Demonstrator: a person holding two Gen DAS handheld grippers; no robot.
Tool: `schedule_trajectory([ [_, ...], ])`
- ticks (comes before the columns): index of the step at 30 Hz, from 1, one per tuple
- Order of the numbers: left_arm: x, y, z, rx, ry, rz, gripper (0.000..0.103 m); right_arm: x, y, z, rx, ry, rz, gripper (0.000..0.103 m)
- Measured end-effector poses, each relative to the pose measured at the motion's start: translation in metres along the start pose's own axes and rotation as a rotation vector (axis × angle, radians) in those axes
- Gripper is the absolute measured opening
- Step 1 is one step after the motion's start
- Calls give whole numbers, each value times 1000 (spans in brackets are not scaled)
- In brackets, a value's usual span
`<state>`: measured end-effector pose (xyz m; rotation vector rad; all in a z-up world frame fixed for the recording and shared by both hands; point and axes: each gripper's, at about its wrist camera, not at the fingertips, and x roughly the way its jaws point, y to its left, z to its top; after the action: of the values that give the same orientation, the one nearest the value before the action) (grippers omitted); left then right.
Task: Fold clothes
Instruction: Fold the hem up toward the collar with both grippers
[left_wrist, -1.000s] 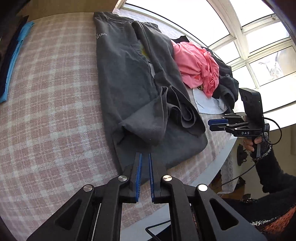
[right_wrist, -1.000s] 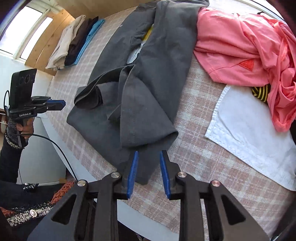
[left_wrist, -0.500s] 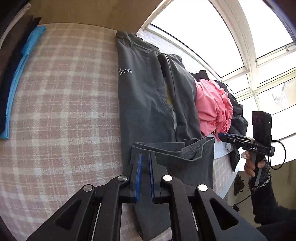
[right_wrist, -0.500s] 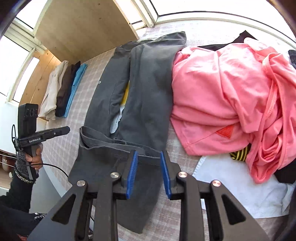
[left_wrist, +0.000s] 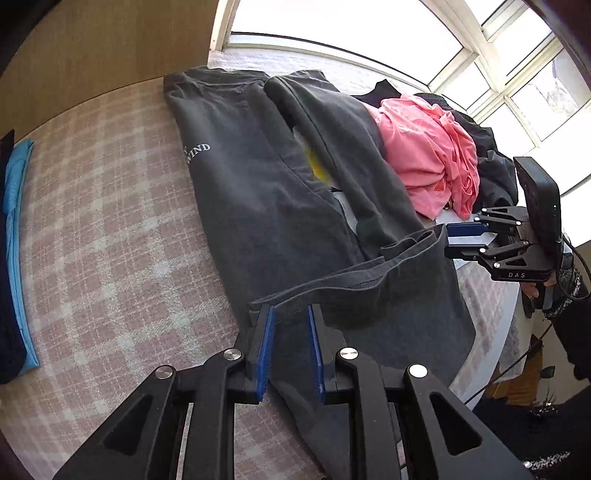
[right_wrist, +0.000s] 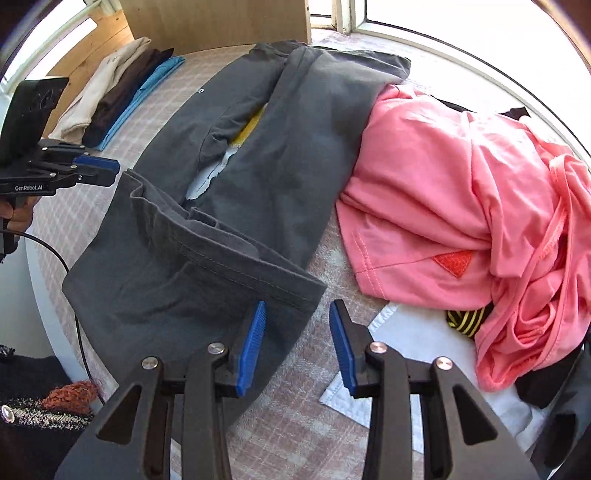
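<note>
Since a second ago, both grippers have carried the dark grey cotton T-shirt's (left_wrist: 258, 206) hem up over its body, and their jaws have just been opening. The left gripper (left_wrist: 290, 347) stands narrowly parted astride the hem; the right gripper (right_wrist: 295, 341) gapes wider, pads clear beside the hem corner. Only the right view shows the crumpled pink garment's (right_wrist: 461, 206) orange patch and, farthest beyond the T-shirt, folded clothes (right_wrist: 110, 92) on the checked tablecloth (left_wrist: 103, 229).

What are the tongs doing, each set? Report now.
Left tongs: open, jaws just opening, grey garment between, ungripped.
Right tongs: open, jaws just opening, nothing gripped.
</note>
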<state>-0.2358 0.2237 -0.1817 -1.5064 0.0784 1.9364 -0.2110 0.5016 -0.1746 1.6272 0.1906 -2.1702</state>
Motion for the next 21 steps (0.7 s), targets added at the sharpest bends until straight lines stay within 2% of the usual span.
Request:
schedule_trajectory([
  [1,3,-9,6,41,12,-7,20,0,0,1,-28,8,15,42],
  [4,15,-34,27,127,56,-56,20,3,-9,0,-43,50,54,43],
  [6,24,-46,42,177,74,-120,20,6,-21,-4,7,62,114,43],
  [10,55,-64,68,247,171,-175,20,11,-31,-6,68,34,236,43],
  [15,81,-82,71,334,292,-212,20,8,-22,-7,1,22,265,43],
  [21,84,-98,78,411,358,-323,20,-5,-21,-9,-23,-8,283,43],
])
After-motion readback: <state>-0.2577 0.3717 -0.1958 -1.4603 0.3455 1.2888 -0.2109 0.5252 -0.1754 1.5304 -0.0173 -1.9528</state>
